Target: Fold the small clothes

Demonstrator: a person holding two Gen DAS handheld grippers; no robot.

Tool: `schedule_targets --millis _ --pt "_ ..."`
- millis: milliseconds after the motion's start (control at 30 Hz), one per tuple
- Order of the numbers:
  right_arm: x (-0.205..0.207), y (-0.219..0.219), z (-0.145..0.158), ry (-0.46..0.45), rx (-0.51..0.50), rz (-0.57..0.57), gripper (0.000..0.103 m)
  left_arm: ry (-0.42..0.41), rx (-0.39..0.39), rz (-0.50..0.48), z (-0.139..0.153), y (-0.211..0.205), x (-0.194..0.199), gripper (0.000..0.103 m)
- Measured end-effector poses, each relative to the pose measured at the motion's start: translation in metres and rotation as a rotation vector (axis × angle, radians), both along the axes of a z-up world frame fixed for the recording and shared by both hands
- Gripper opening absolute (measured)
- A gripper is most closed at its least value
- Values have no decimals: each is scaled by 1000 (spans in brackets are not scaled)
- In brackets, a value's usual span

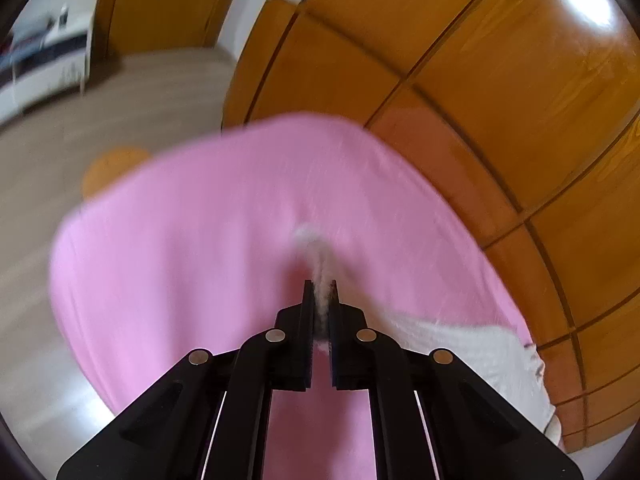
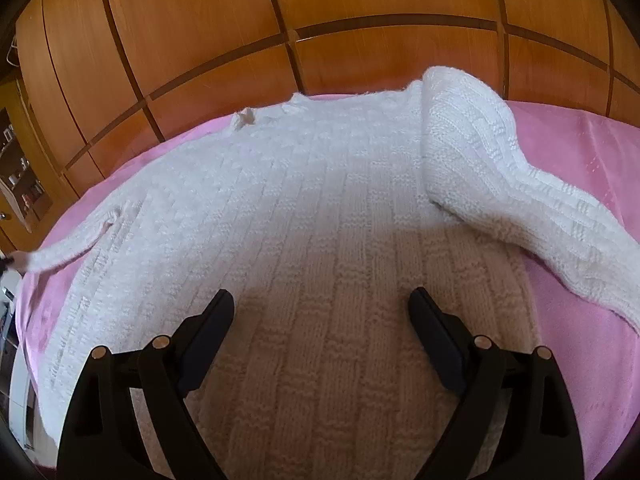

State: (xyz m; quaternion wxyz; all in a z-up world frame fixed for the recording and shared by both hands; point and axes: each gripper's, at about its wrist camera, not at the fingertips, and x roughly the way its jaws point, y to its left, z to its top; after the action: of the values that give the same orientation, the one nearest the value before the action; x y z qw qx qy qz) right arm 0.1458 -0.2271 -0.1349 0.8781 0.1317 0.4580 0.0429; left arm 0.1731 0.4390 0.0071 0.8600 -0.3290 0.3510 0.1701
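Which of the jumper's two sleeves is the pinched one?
The thin, stretched sleeve of the white knitted jumper, pinched by the left hand-held gripper. The other sleeve lies loose on the pink cover.

Left gripper [image 1: 321, 286]: matte black all over, two flat, straight fingers, a thin upright profile at the tips.
Left linkage: angled black bars fanning back from the fingers, four round silver pins at the pivots, two each side.
Left base: broad black plate with triangular recesses; pale slits show between the bars.
Right gripper [image 2: 321, 300]: same black build, fingers tapering to rounded tips, inner pads dark with a bluish sheen.
Right linkage: four round pins, here copper-pink in the light, on paired black arms.
Right base: black struts with long triangular cut-outs.
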Motion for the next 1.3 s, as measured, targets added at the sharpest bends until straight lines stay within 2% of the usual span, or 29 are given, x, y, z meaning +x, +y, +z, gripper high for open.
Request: schedule_targets --millis 67,200,300,433,633,867,1067,1300 --pt "0 -1 0 -4 11 -1 89 2 45 -17 27 -3 15 4" --pt "-1 -4 1 -12 34 -4 89 40 147 -91 56 -31 36 4" --pt "-2 -5 1 -14 45 -5 89 60 162 -144 61 -58 50 4" --pt "-2 -5 1 -16 53 -3 90 76 145 -188 61 -98 69 4" --pt "-4 -8 1 -20 70 -3 90 55 159 -263 79 -173 106 4" --pt "-5 -12 2 -29 105 -3 91 11 277 -451 105 -296 147 4" --pt "-8 -17 6 -36 131 -4 91 12 380 -638 92 -406 166 4" --pt "-11 -23 11 -45 163 -7 92 14 409 -789 55 -516 173 4"
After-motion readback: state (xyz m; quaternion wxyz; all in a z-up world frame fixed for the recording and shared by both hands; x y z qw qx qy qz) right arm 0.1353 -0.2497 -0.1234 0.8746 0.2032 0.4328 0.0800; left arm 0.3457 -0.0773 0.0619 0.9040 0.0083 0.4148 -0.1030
